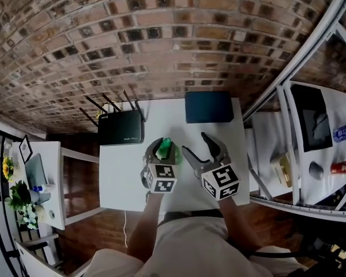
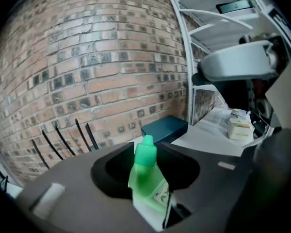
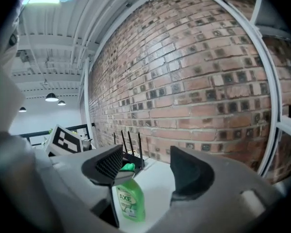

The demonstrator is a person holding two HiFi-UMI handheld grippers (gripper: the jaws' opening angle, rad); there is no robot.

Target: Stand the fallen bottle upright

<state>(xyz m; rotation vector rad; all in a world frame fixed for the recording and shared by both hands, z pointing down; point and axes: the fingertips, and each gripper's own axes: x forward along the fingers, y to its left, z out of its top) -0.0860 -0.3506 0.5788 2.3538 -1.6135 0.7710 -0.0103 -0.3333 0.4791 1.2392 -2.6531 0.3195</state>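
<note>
one bottle [image 2: 148,181] in down-tilted left claw [image 2: 146,153]

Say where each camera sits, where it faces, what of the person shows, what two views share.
Head view: above, looking down at table; forearms, left gripper, right gripper show.
Left gripper view: on left gripper, facing wall; its jaws shut on bottle.
Right gripper view: on right gripper, facing wall; its jaws open.
Shared: all three show the bottle.
</note>
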